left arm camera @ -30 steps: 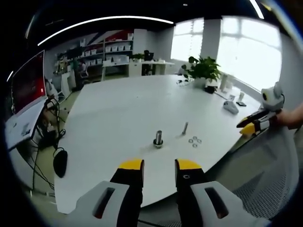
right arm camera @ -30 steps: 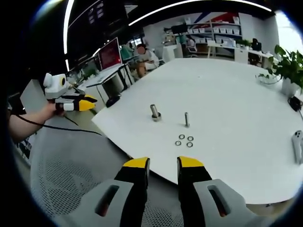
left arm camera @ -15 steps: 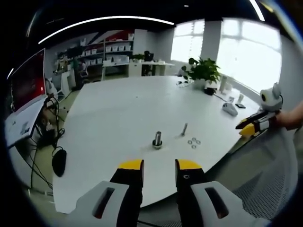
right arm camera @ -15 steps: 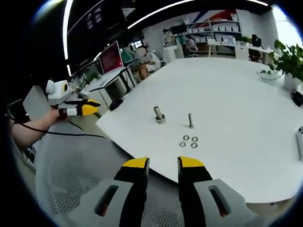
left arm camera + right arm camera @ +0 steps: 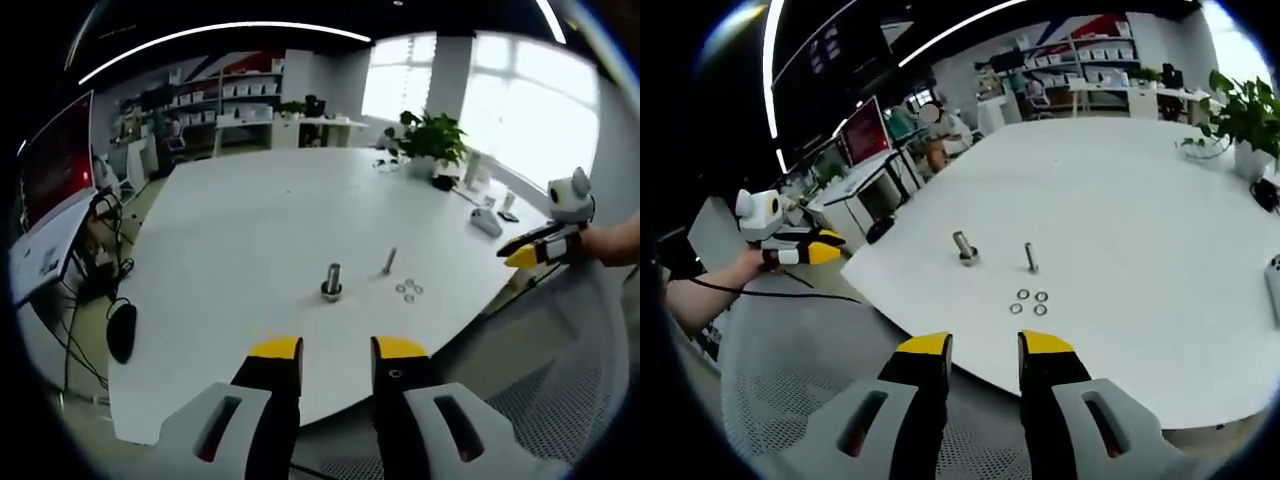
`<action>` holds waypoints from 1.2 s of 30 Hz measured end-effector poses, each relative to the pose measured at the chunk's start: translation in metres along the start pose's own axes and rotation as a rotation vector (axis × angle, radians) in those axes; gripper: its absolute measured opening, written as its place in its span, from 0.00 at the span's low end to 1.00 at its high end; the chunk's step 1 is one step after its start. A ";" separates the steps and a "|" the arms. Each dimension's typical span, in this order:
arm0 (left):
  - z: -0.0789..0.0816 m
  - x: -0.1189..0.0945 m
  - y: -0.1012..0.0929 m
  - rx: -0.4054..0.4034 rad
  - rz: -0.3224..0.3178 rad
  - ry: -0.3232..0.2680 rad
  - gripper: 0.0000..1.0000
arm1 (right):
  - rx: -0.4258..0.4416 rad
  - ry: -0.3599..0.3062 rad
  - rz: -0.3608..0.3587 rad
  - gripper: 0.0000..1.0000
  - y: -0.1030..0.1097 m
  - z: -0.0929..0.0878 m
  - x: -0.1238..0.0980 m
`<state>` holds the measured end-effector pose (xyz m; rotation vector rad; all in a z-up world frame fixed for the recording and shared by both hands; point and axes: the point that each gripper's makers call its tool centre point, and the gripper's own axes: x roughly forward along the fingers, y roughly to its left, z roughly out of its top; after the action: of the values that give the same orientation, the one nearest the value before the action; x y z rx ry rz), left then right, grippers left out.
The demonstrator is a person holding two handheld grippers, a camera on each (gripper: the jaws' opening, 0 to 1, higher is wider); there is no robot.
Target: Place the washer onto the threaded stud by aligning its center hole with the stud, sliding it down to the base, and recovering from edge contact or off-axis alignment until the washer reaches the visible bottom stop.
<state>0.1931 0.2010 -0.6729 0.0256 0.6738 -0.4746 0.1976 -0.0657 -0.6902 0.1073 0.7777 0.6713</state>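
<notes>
both cameras have drifted a little since a second ago, while nothing on the white table [image 5: 250, 220] has moved: the parts lie in the same arrangement near the table's near edge. the left gripper [image 5: 337, 352] hangs off the table edge with its yellow-tipped jaws spread and nothing between them. ahead of it in the left gripper view stands a short thick bolt with a nut at its base [image 5: 331, 280], upright, and to its right a thinner threaded stud [image 5: 389, 261], also upright and apart from the bolt. just beside the stud, on its near right, three small washers [image 5: 408, 290] lie flat on the table in a tight cluster; whether they touch each other is too small to tell. the stud carries no washer that can be made out. the right gripper [image 5: 984, 350] is likewise held off the table over a grey mesh chair seat [image 5: 790, 390], jaws apart and empty. in the right gripper view the washers lie between this gripper and the stud, with the bolt to the left of the stud. a potted plant [image 5: 432, 145] stands at the far side of the table, and a red monitor [image 5: 867, 130] sits on a desk beyond.
</notes>
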 end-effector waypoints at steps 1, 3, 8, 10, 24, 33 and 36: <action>0.000 0.000 0.000 -0.001 -0.001 0.003 0.25 | 0.001 -0.005 -0.003 0.28 -0.002 0.001 -0.001; -0.001 0.000 -0.001 -0.001 -0.003 0.006 0.25 | -0.003 -0.010 -0.008 0.28 -0.003 0.003 -0.002; -0.003 0.001 -0.003 -0.003 -0.012 0.019 0.25 | -0.021 -0.026 -0.005 0.28 0.001 0.006 -0.007; -0.003 0.001 -0.004 -0.003 -0.014 0.021 0.25 | -0.022 -0.028 0.000 0.29 0.003 0.004 -0.006; -0.007 0.002 -0.007 -0.004 -0.022 0.041 0.25 | 0.040 -0.030 0.060 0.30 0.013 -0.003 0.003; -0.006 0.003 -0.002 0.010 -0.021 0.037 0.25 | 0.001 0.006 0.070 0.30 0.016 -0.007 0.005; -0.011 0.004 -0.003 0.019 -0.028 0.058 0.26 | -0.012 0.014 0.070 0.31 0.017 -0.008 0.006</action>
<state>0.1880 0.1986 -0.6834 0.0474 0.7272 -0.5091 0.1864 -0.0499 -0.6934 0.1190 0.7863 0.7437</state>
